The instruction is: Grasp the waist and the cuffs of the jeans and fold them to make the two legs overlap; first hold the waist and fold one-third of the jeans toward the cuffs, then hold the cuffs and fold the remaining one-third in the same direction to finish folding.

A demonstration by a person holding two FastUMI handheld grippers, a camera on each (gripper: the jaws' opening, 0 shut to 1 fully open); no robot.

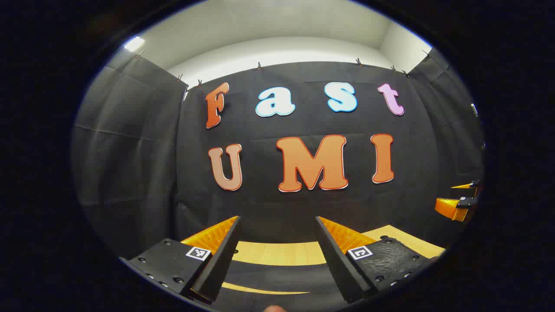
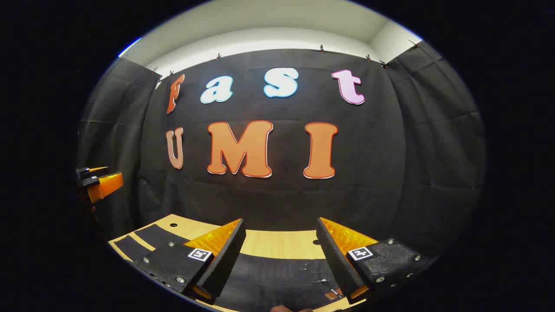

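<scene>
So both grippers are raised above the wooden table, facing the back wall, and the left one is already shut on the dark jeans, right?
Not quite: the left gripper is open, holding nothing, as the left gripper view shows. The jeans lie on the table below. The rest stands.

Two tools: the left tool [image 1: 277, 225], two fingers spread apart, at 6 o'clock in the left gripper view; the right tool [image 2: 281, 227], two fingers likewise apart, at 6 o'clock in the right gripper view; one dark pair of jeans [image 2: 277, 273], lying flat at 6 o'clock; one wooden surface [image 2: 277, 243] beneath them; two square markers, one per finger, on each tool.
</scene>
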